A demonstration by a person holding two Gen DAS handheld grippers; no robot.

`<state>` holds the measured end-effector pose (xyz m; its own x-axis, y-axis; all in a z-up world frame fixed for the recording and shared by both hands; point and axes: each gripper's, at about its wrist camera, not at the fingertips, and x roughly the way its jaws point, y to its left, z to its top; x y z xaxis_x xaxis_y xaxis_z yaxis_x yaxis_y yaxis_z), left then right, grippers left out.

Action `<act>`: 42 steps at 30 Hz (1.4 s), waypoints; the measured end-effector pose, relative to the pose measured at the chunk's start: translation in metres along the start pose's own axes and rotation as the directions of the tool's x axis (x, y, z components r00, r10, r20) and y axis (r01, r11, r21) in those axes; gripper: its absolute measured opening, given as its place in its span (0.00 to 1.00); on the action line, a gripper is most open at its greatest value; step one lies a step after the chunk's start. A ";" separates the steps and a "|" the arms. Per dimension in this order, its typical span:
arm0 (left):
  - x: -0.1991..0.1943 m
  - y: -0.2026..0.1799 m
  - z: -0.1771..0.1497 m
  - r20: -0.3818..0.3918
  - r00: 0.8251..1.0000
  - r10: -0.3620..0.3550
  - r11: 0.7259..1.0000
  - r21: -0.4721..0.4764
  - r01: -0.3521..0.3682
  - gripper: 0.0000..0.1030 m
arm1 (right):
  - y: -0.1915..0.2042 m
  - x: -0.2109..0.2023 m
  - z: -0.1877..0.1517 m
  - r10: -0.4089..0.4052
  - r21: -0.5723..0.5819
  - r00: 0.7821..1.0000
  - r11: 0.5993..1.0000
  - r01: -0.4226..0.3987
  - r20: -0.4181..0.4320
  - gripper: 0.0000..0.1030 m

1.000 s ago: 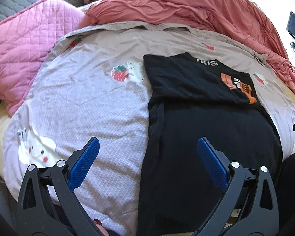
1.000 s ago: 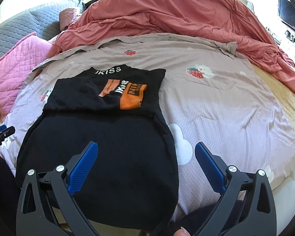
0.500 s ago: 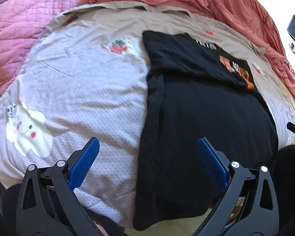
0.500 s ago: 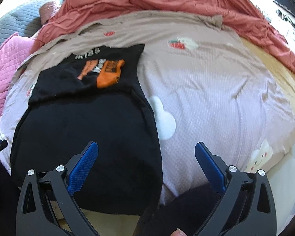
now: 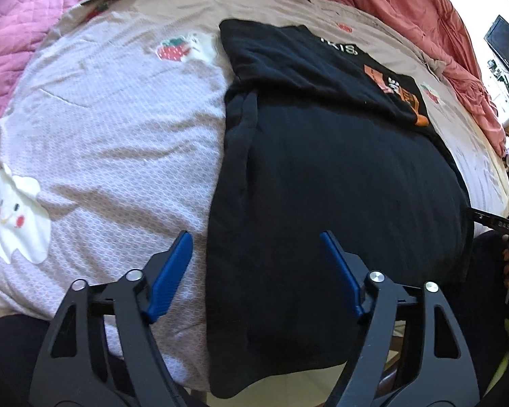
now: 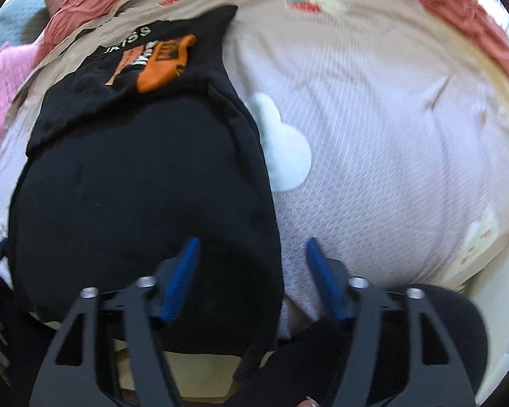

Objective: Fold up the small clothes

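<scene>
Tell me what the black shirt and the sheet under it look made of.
Black shirt: soft matte knit, probably cotton jersey; it drapes limp and carries a flat orange print. Sheet: thin lilac woven or waffle-textured fabric, going by its fine grid pattern and shallow wrinkles.

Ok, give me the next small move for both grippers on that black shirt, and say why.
Probably lower both and pinch the near hem. The left gripper and right gripper, just closing, each straddle a side edge of the black shirt without touching it.
</scene>
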<state>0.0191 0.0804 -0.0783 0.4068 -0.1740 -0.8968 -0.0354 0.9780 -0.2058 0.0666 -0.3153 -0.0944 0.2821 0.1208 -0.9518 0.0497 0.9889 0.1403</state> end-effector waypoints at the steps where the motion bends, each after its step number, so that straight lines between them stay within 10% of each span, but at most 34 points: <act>1: 0.002 0.000 0.000 -0.008 1.000 -0.011 1.000 -0.003 0.011 0.57 | -0.001 0.002 0.000 0.042 0.007 0.999 0.999 -0.042 -0.010 0.26; 8: 0.005 0.002 0.000 -0.017 1.000 -0.019 1.000 -0.016 0.018 0.40 | 0.014 -0.008 -0.001 0.103 -0.066 0.994 0.993 -0.101 0.028 0.11; 18: 0.014 0.008 0.000 -0.047 0.998 -0.053 0.997 -0.054 0.050 0.42 | -0.007 0.009 0.002 0.094 0.033 0.995 0.995 -0.092 -0.045 0.27; 21: 0.016 0.007 0.000 -0.049 0.997 -0.066 0.996 -0.055 0.063 0.27 | -0.009 0.006 0.002 0.157 0.045 0.987 0.987 -0.155 -0.032 0.12; 23: 0.014 0.008 0.000 -0.037 0.996 -0.078 0.995 -0.064 0.075 0.11 | -0.009 -0.001 0.002 0.204 0.041 0.979 0.978 -0.204 -0.001 0.10; 42: -0.029 0.028 0.021 0.202 0.954 -0.224 0.962 -0.109 0.249 0.08 | -0.016 -0.050 0.034 0.375 -0.028 0.846 0.919 -0.394 0.380 0.09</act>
<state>0.0254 0.1156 -0.0500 0.5800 -0.3612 -0.7301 -0.0327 0.8853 -0.4639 0.0844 -0.3400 -0.0394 0.6216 0.4396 -0.6484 -0.0924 0.8631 0.4965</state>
